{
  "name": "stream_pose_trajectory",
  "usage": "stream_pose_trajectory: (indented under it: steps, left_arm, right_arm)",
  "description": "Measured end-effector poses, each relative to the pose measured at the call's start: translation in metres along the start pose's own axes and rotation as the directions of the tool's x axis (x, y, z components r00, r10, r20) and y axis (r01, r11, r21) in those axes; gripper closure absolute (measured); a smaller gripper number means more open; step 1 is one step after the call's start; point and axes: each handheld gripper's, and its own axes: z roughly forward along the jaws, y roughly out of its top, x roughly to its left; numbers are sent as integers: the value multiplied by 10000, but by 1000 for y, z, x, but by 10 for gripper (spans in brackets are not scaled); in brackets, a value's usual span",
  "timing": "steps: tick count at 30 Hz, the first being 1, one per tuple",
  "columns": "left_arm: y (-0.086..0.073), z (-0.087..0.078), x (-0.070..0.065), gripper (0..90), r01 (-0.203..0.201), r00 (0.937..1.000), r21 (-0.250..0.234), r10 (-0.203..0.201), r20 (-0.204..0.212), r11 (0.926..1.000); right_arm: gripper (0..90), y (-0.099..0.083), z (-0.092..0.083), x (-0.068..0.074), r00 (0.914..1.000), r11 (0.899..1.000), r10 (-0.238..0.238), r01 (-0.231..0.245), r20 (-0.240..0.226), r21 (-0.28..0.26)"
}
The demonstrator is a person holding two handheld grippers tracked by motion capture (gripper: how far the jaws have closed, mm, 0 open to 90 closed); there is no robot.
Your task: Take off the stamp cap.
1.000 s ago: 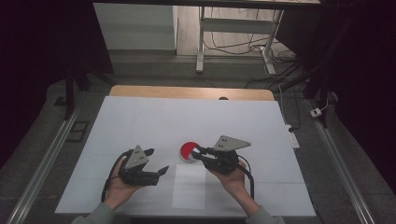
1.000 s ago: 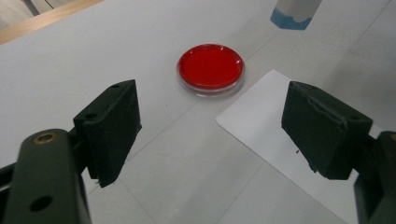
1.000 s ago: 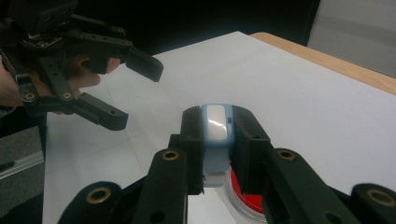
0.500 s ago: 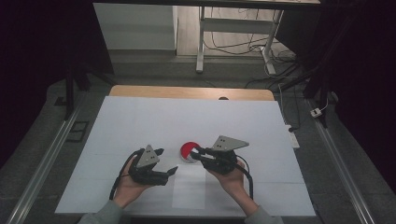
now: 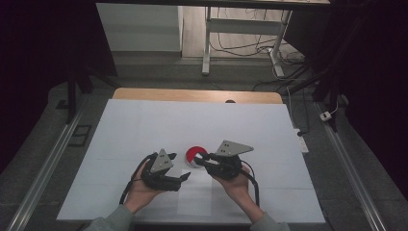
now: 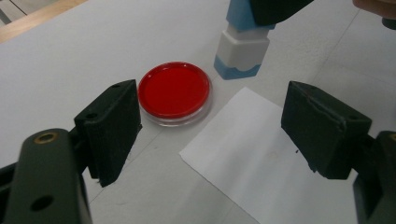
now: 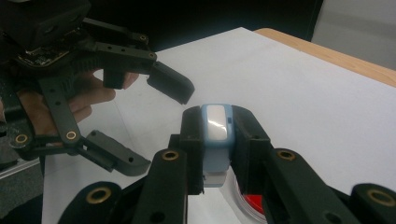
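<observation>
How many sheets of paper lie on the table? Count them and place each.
1. The paper sheet lies flat on the table beside the red ink pad, under the open left gripper. None seems hidden.

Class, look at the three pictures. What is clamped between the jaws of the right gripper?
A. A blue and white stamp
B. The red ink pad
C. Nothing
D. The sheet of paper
A: in the right gripper view the jaws of the right gripper press on both sides of the stamp, while the ink pad and the paper lie on the table.
</observation>
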Motion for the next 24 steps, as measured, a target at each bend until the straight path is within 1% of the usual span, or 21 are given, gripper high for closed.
stream_pose_trajectory:
  steps: [5, 11, 12, 16, 24]
  left_arm:
    - [1, 4, -2, 203, -45, 10000, 91, 45, -4, 9999]
    - [3, 11, -5, 212, -89, 9998, 166, 91, -154, 9998]
    - [4, 13, -5, 217, -103, 9997, 174, 107, -198, 9998]
    - [5, 17, -7, 233, -99, 9998, 145, 102, -194, 9998]
    - [8, 22, -9, 263, -103, 9995, 94, 105, -293, 9999]
  right_arm:
    - [749, -1, 2, 0, 10000, 10000, 47, -47, 8, 24]
    - [749, -1, 4, 1, 10000, 9999, 98, -98, 12, -32]
    - [749, -1, 4, 2, 9999, 9999, 123, -123, 28, -122]
    - [749, -1, 4, 2, 9997, 9995, 235, -233, 54, -230]
    - [748, -1, 5, 2, 9996, 9992, 252, -249, 95, -307]
